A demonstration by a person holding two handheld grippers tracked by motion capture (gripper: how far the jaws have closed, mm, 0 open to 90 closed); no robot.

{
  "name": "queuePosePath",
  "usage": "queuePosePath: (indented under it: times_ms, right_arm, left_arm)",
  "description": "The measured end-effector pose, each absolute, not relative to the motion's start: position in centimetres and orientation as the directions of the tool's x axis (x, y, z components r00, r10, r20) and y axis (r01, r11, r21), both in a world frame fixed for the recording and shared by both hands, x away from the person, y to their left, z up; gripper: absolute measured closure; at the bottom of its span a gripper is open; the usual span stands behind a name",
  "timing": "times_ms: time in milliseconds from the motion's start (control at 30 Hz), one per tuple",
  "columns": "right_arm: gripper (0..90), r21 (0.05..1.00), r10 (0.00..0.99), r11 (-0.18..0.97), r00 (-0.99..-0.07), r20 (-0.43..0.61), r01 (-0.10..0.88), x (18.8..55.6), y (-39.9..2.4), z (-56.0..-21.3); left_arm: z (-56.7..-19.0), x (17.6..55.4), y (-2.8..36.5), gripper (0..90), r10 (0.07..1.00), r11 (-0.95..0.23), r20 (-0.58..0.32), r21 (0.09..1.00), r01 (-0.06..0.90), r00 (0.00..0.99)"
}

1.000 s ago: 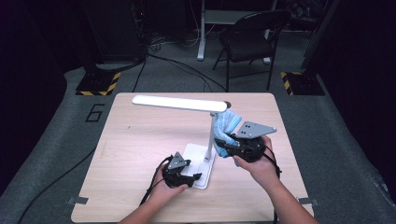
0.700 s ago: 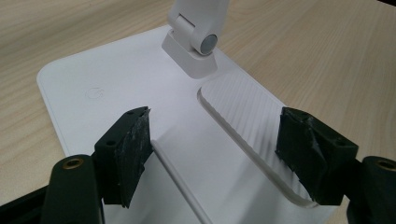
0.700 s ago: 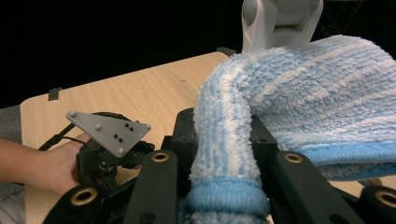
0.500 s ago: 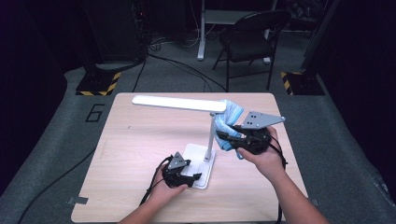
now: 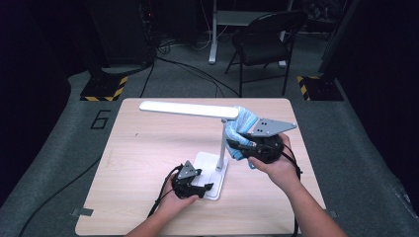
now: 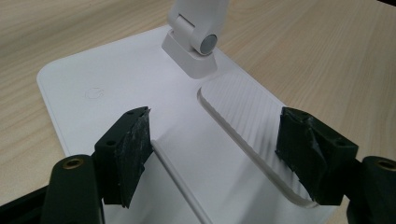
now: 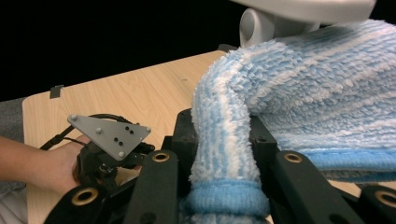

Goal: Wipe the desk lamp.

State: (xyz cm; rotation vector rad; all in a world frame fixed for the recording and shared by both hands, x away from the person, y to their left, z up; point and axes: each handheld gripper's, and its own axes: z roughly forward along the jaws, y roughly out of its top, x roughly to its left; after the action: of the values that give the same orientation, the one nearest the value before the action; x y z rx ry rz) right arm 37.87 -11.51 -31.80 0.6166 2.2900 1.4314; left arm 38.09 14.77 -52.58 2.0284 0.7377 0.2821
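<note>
Your right hand-held gripper (image 5: 236, 146) clamps the blue cloth (image 5: 243, 123) against the lamp (image 5: 221, 148). Your left hand-held gripper (image 5: 205, 186) sits open over the lamp base (image 6: 116, 79), near the surface's (image 5: 143, 148) front edge.

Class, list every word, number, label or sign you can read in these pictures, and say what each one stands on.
"6" - a large dark numeral on the grey floor mat, left of the wooden table.
Yellow-and-black hazard stripes, no wording, on the floor stand bases behind the table.
A faint round mark on the white lamp base carries no readable letters.
No text on the blue cloth or the lamp head.
</note>
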Motion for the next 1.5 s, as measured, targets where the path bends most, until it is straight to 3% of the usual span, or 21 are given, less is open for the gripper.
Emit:
queuePosePath:
  times_ms: [1500]
  right_arm:
    - [70.8, 0.818, 0.566, 0.446, -0.822, 0.058, 0.365, 39.2, -10.3, -47.0]
  left_arm:
    - [-52.6, 38.1, 14.8, 26.3, 0.602, -0.391, -0.088, 0.834, 0.389, 0.794]
